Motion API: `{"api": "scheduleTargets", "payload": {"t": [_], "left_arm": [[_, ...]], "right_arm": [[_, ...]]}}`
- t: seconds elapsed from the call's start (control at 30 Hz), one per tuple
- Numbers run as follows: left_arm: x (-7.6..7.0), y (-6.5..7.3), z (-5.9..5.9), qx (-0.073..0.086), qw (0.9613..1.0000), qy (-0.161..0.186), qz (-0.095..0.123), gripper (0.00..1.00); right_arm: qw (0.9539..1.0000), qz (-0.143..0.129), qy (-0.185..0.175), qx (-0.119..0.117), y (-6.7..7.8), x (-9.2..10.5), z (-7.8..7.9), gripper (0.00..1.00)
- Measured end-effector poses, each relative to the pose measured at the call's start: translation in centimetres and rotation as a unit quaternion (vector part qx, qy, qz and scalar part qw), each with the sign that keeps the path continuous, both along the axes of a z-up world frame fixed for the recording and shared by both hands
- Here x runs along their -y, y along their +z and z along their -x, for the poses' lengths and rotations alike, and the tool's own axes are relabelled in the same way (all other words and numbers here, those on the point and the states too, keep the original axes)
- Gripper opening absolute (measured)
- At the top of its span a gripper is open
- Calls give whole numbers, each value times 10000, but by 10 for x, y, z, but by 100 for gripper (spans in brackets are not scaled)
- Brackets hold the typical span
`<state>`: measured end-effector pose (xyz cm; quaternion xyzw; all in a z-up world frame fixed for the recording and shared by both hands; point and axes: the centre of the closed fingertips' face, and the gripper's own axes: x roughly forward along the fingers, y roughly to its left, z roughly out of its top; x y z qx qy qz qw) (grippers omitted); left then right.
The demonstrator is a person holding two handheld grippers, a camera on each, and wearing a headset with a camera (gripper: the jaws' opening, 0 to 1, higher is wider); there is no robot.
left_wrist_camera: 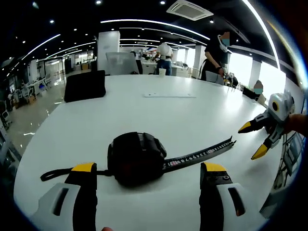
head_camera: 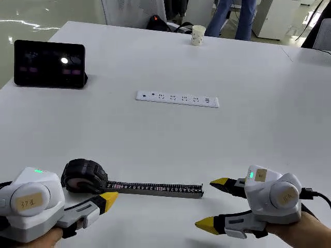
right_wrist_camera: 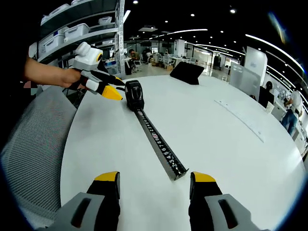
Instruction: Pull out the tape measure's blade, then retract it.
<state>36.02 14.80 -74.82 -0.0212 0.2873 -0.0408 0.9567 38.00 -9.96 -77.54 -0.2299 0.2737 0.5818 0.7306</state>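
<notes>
Left claw (left_wrist_camera: pixel 148 168) wide open, empty, jaws flanking the tape measure case (head_camera: pixel 84 176) on the table (head_camera: pixel 243 144). Blade (head_camera: pixel 155 188) lies extended rightward. Right claw (head_camera: pixel 213 203) open, empty, near its tip. My worry: the unclamped case skids if the blade snaps back.

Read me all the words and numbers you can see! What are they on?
"2 3 4 5 6 7 8 9": along the tape measure's blade, near its tip, in the right gripper view.
"37", then a blurred mark: on the yellow sticker on the left gripper; only a guess.
Stickers on the right gripper: too blurred to read.
Print on the paper cup: too small to read.
</notes>
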Motion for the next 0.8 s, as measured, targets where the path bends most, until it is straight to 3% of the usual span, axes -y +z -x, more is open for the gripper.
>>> {"api": "scheduleTargets", "payload": {"t": [0.8], "left_arm": [[-17, -13, -20, -237, 9985, 477, 88, 66]], "right_arm": [[9970, 375, 679, -34, -11, -8, -15, 40]]}}
